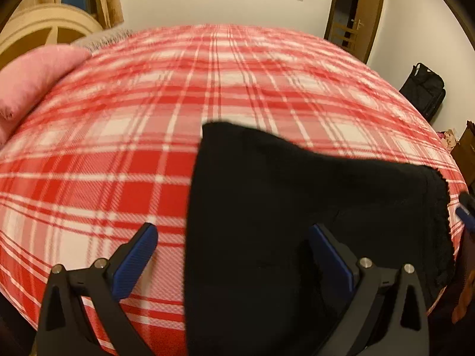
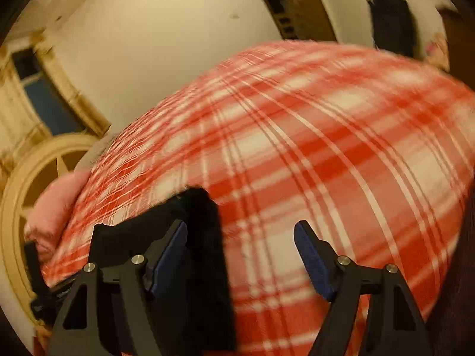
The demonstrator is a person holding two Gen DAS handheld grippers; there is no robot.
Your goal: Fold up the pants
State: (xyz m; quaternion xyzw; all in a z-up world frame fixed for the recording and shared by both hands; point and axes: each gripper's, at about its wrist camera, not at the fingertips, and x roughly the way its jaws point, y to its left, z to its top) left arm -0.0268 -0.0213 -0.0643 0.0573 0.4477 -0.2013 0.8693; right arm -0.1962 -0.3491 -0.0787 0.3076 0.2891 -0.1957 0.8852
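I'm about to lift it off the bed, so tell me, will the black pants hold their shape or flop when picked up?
Probably flop: the pants lie flat and limp on the plaid blanket, following its surface. They look like soft knit, with a fuzzy edge at the right, so likely light and not slippery. Lifted by one corner, the fold would likely sag open; both tools are open now.

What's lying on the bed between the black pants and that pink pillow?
Nothing but the bare red plaid blanket. The left wrist view shows that stretch between the black pants and the pink pillow with no other thing on it.
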